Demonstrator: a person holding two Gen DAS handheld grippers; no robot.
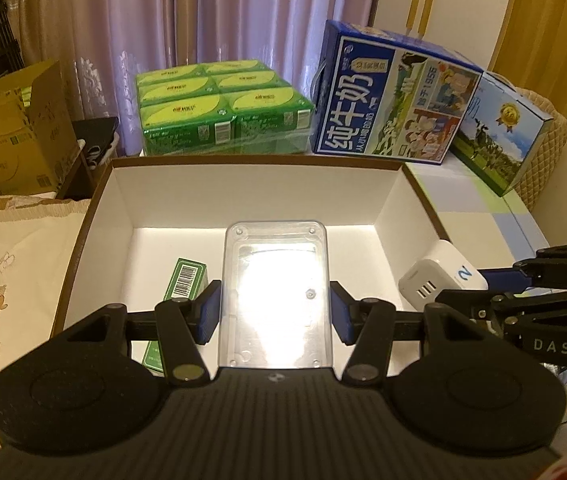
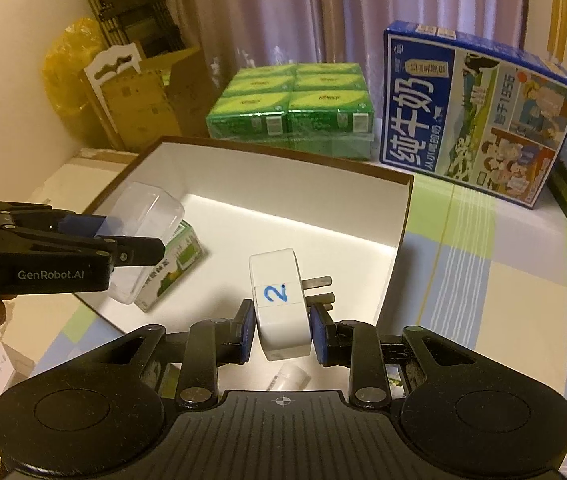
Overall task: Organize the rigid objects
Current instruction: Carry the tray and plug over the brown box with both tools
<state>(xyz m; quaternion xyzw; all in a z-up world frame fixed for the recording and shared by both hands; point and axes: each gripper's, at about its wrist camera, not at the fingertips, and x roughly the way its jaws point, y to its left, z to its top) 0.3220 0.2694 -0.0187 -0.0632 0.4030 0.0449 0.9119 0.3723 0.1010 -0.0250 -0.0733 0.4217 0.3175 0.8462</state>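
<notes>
A shallow brown box with a white inside lies open on the table; it also shows in the right wrist view. My left gripper is shut on a clear plastic case and holds it over the box; the case also shows in the right wrist view. My right gripper is shut on a white plug adapter marked "2", over the box's near right side; the adapter also shows in the left wrist view. A small green carton lies inside the box at the left.
A pack of green cartons and blue milk boxes stand behind the box. Cardboard boxes stand at the far left. A small white tube lies under my right gripper. The checked tablecloth stretches right of the box.
</notes>
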